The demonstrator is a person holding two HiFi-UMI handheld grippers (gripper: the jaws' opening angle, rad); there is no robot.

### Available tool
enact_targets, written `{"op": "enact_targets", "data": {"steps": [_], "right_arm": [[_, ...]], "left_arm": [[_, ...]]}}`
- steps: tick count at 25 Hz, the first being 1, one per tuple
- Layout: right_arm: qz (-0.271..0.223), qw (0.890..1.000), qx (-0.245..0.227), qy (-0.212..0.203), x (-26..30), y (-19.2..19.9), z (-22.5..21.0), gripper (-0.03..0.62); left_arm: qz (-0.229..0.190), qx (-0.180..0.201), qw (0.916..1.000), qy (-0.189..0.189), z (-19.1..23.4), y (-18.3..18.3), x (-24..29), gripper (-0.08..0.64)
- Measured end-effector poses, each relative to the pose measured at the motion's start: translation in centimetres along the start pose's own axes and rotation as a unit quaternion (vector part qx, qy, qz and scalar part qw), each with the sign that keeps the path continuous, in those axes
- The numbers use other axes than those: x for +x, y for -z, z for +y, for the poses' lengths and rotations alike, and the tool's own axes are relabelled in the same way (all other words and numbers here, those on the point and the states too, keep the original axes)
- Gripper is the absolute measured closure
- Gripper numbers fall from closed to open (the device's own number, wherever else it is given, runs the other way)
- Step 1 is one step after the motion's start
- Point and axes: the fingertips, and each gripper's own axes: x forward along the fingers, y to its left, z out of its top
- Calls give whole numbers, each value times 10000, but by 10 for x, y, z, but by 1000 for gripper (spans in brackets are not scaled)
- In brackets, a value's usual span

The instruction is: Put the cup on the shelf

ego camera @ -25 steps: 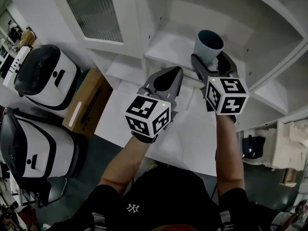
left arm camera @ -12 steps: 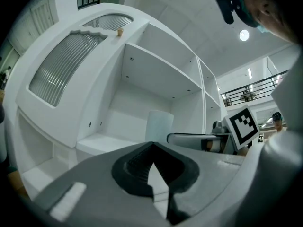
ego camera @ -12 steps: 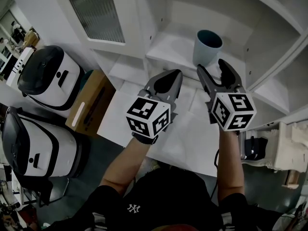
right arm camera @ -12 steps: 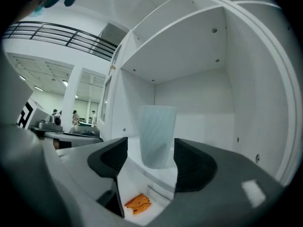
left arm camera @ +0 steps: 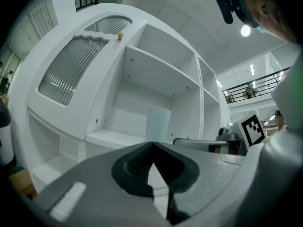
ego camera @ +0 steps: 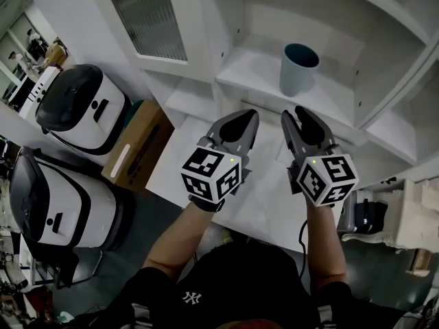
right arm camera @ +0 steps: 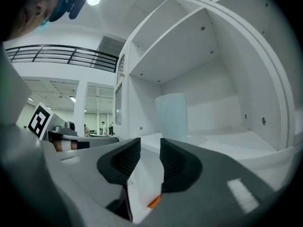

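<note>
The blue-grey cup stands upright on the white shelf inside the cabinet, and nothing holds it. It also shows as a pale cup in the left gripper view and as the same cup in the right gripper view. My right gripper hovers just in front of and below the cup, apart from it, its jaws a narrow gap apart and empty. My left gripper hangs beside it to the left, jaws shut on nothing.
A cabinet door with ribbed glass stands open at upper left. Below the shelf is a white counter. Two white-and-black appliances and a cardboard box sit at the left. A shelf divider rises at right.
My right gripper let go of the cup, drew back toward me away from the shelf, and its jaws narrowed. The cup stayed on the shelf. The left gripper barely moved.
</note>
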Motion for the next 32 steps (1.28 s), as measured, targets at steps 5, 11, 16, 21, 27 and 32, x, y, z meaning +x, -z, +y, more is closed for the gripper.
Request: {"op": "enact_targets", "data": {"steps": [5,11,16,21,27,32], "right_arm": [[-69,9995,159,-248,-7,8,19,489],[-86,9988,277,-403,-13,17,32,523],[-61,9984,337,-452,-16,26,40,563],[-14,9977,402,-541,-19,33,48,571],[-2,9976,313,-610,-18,33,54,572],[-34,9977,300,-599,-17,31,53,572]], "left_arm": [[21,1,10000,-33,-6,4,-13,560],[67,-5,9999,-75,-12,12,-24,560],[99,-70,9998,-125,-11,19,-33,560],[108,-66,9998,-136,-14,22,-36,560],[105,-25,9999,-101,-18,22,-36,560],[96,-13,9999,-95,-17,21,-35,560]]}}
